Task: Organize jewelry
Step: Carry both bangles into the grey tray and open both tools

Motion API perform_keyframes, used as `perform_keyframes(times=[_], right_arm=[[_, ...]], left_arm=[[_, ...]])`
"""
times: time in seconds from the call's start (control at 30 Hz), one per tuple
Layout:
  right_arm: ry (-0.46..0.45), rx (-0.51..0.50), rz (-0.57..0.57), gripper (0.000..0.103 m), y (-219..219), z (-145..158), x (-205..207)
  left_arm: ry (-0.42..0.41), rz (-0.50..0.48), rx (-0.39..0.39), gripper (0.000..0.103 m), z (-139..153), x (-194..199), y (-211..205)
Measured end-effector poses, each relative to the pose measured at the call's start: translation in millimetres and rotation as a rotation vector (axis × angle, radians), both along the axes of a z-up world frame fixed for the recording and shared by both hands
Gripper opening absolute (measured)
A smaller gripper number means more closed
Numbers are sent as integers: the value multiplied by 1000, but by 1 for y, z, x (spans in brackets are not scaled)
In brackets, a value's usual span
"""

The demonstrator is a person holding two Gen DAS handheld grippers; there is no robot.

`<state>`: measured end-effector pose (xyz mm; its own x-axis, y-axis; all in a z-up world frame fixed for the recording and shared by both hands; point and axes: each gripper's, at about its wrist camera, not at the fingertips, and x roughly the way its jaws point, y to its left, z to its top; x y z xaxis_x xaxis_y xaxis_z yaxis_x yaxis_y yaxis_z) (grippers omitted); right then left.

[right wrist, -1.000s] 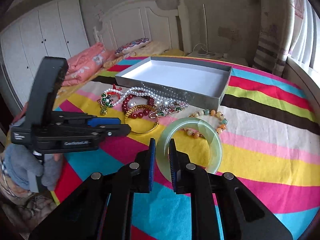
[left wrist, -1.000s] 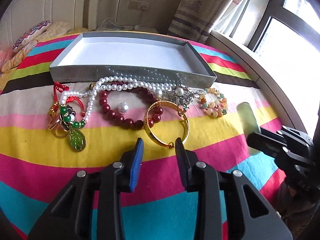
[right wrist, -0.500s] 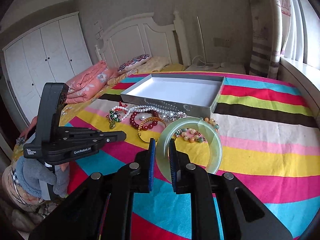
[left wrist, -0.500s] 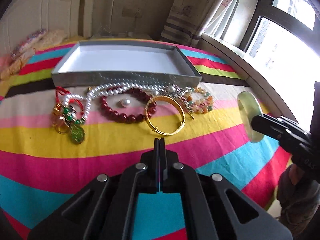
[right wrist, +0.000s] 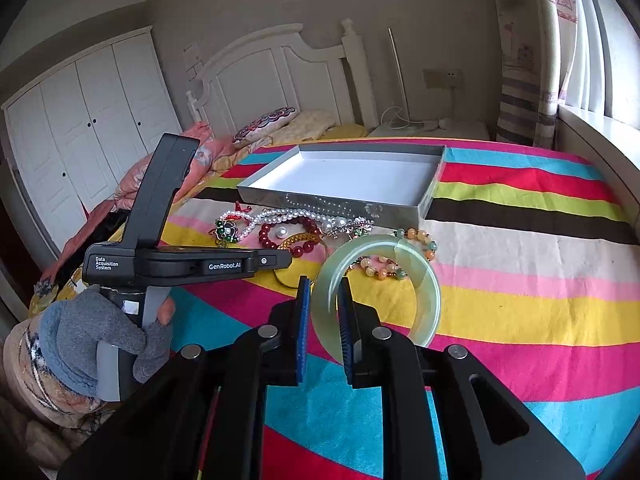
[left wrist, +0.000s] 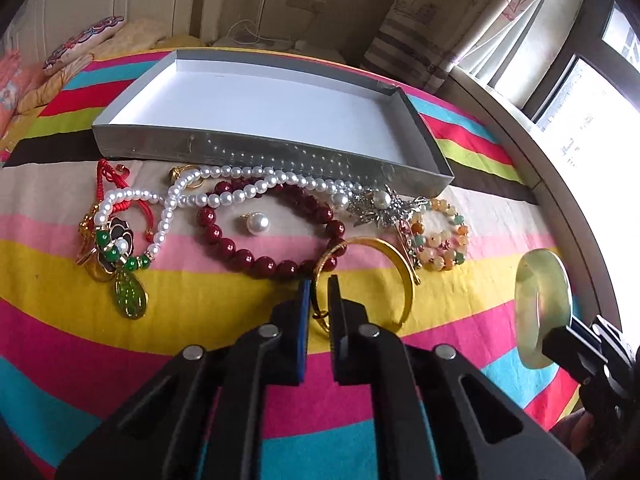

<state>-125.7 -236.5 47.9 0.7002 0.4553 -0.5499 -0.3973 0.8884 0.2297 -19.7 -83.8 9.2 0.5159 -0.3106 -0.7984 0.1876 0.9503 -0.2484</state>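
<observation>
Right tool (right wrist: 323,304) clamps jade bangle (right wrist: 420,300) (aloft) — firmly.

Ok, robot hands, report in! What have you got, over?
Right gripper shut on jade bangle. Left gripper closing around gold bangle. Silver tray holds nothing. Red bead bracelet touching gold bangle.

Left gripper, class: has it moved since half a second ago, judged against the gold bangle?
Yes. The left gripper has advanced toward the gold bangle, and its jaws now straddle the bangle's near rim instead of sitting short of it.
</observation>
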Motion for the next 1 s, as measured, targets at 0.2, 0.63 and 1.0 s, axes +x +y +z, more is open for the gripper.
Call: perform_keyframes(times=[0.2,0.63,1.0], right_arm=[[-22,4,-9,15,0,5,-4],[-55,-184,13,15,46,30,63],[51,-310,-27,15,88,18,184]], left_arm=[[-98,-15,-13,4,21,-36,18],[-138,41,-66,4,75,37,54],[-59,154,-120,5,64,146,78]])
